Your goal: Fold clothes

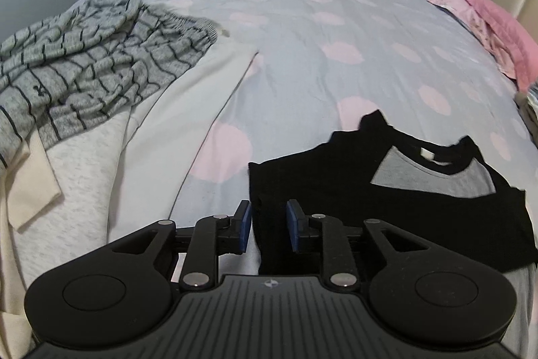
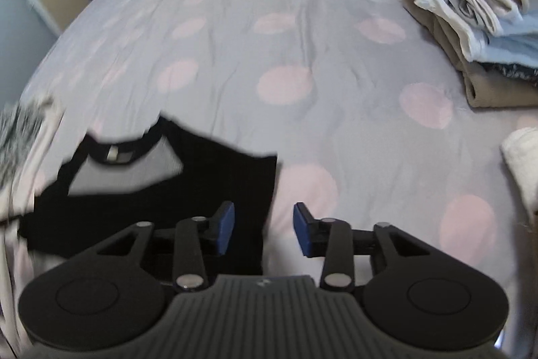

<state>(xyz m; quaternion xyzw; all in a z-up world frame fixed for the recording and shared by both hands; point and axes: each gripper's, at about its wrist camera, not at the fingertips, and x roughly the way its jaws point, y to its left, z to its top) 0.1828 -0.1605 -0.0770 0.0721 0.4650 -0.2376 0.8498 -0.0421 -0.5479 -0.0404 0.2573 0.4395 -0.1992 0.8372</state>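
Bed with grey, pink-dotted duvet point(image 1: 302, 22). Folded black-and-grey shirt point(image 1: 386, 190) lies flat at near edge. Left gripper point(image 1: 268, 222) over its left edge, jaws apart, gripping nothing. Right gripper point(image 2: 263, 229) over its right edge, jaws apart, empty. Folded clothes stack point(image 2: 470, 5) far right.

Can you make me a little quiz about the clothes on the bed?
1. True or false: the black and grey shirt lies on a bedspread with pink dots.
2. What sits at the bed's right edge in the right wrist view? A) a stack of folded clothes B) a pillow C) shoes
3. Is the left gripper or the right gripper squeezing the shirt?

Key: 1 true. 2 A. 3 neither; both stand open, with the shirt's edge between the pads.
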